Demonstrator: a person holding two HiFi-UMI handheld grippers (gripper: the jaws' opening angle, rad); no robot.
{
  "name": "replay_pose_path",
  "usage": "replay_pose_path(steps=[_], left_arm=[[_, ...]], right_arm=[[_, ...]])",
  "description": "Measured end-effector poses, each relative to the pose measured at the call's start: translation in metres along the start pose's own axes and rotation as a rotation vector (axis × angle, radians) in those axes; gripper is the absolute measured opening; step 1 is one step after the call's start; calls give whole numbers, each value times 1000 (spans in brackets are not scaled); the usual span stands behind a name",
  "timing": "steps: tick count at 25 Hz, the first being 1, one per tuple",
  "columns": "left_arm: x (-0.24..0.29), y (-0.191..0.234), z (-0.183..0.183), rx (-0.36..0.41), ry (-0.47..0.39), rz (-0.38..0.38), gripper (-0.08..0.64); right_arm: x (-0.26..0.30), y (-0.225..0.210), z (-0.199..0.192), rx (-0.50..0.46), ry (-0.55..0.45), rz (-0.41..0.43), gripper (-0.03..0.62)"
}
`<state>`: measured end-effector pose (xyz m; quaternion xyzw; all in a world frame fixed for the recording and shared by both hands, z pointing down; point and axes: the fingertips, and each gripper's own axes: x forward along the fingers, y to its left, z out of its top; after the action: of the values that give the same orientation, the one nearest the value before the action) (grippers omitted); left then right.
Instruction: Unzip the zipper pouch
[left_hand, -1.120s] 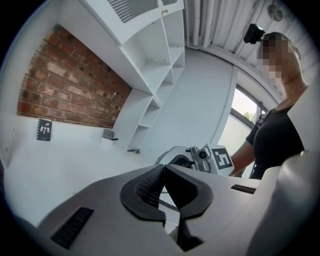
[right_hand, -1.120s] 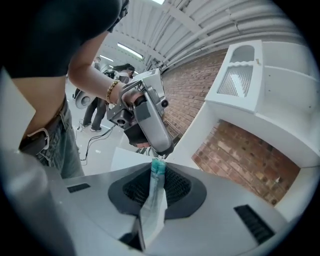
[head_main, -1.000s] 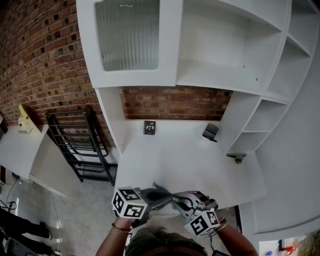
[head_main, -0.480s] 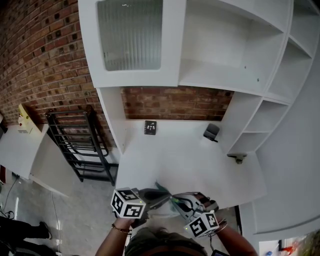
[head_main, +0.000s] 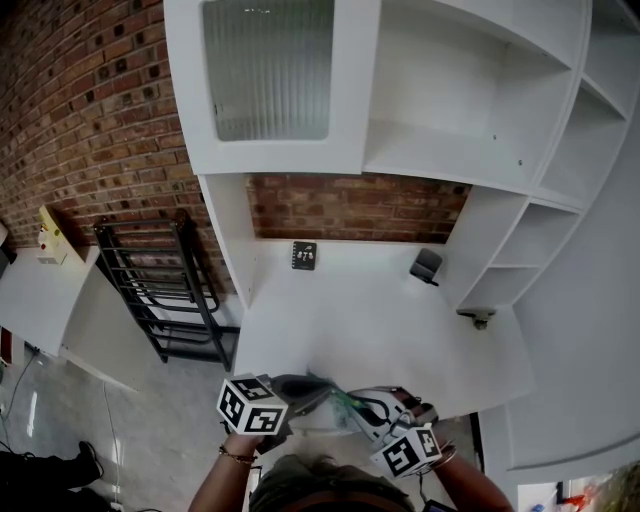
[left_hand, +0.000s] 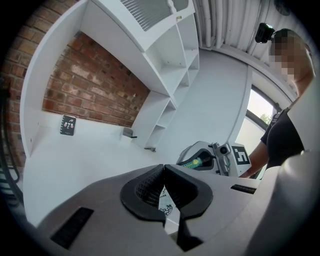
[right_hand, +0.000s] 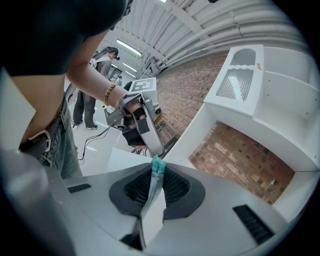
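Observation:
The zipper pouch (head_main: 338, 405), pale with a green zipper, hangs between my two grippers over the desk's front edge. In the left gripper view, my left gripper (left_hand: 163, 172) is shut on a white printed edge of the pouch (left_hand: 167, 210); the zipper's green end (left_hand: 192, 162) shows farther off in the right gripper (left_hand: 212, 159). In the right gripper view, my right gripper (right_hand: 159, 167) is shut on the pouch's teal zipper end (right_hand: 157, 172), with the left gripper (right_hand: 137, 122) just beyond. From the head view, the left gripper (head_main: 318, 392) and right gripper (head_main: 352, 405) nearly meet.
The white desk (head_main: 380, 320) carries a small black card (head_main: 304, 255) at the back, a dark object (head_main: 425, 265) at the right and a small fitting (head_main: 476, 318). Shelving with a ribbed glass door (head_main: 265, 65) stands above. A black rack (head_main: 160, 290) stands left.
The left gripper has shifted a little leftward and lower with the pouch edge still in its jaws. The right gripper has stayed put.

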<state>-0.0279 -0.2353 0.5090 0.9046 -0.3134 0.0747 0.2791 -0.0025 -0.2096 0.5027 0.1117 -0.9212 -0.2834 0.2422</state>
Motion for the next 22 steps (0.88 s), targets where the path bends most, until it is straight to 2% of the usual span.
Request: replay_pose_path(steps=[9, 13, 18, 22], left_arm=[[-5, 6, -8, 6, -2, 34, 5], [-12, 2, -1, -14, -63, 1, 5], [-11, -2, 2, 17, -65, 9, 5], [-11, 1, -2, 47, -59, 34, 5]], right_arm=[[-8, 2, 5, 5, -8, -3, 29], [-13, -1, 9, 31, -28, -11, 29], [-18, -3, 11, 30, -31, -17, 29], [-19, -4, 7, 77, -37, -20, 29]])
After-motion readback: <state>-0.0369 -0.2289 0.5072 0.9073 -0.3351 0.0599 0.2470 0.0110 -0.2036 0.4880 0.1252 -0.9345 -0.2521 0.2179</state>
